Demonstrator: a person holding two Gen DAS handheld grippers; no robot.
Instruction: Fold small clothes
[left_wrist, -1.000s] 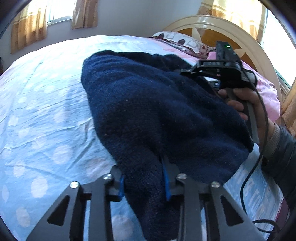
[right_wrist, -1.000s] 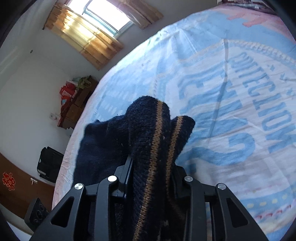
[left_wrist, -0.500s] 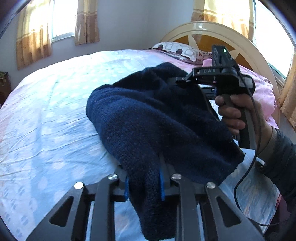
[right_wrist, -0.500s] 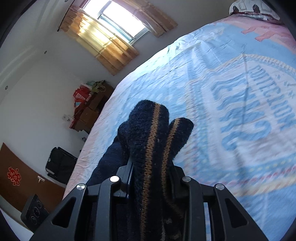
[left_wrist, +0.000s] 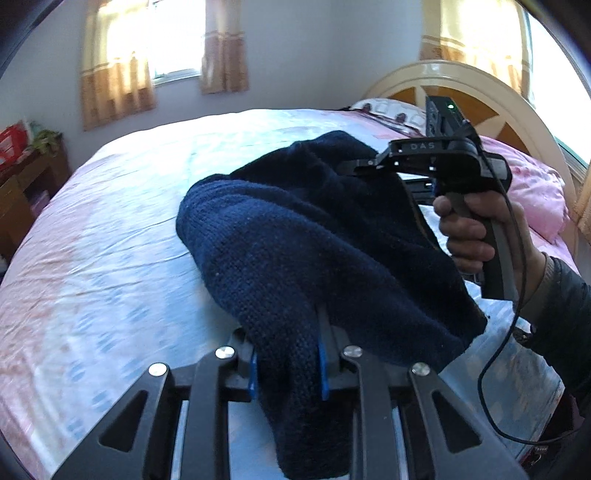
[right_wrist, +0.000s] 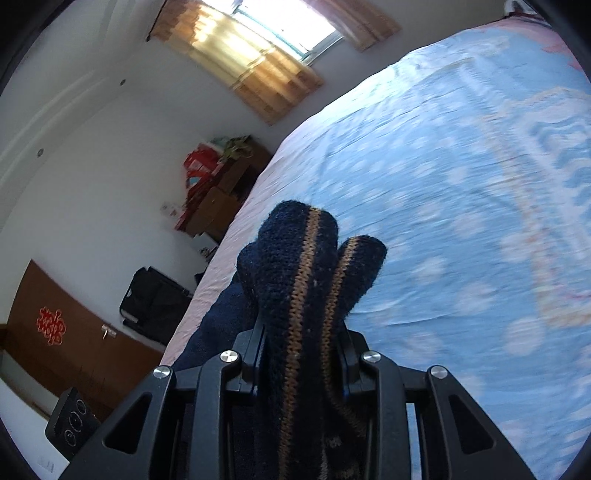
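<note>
While both grippers pinch the navy sweater (left_wrist: 314, 236) above the bed (left_wrist: 110, 229), left gripper (left_wrist: 287, 363) and right gripper (right_wrist: 301, 363) clamped on knit, carry level, edges taut, then lay flat

A wide bed covered by a pale blue and pink printed sheet (left_wrist: 110, 236) fills the scene. At its far right stand a cream arched headboard with orange panels (left_wrist: 491, 99) and a pink pillow (left_wrist: 535, 195). Tan curtains (left_wrist: 114, 85) hang at the far window. A brown wooden cabinet (right_wrist: 218, 195) piled with red items sits by the far left wall, a black bag (right_wrist: 155, 299) nearer.
</note>
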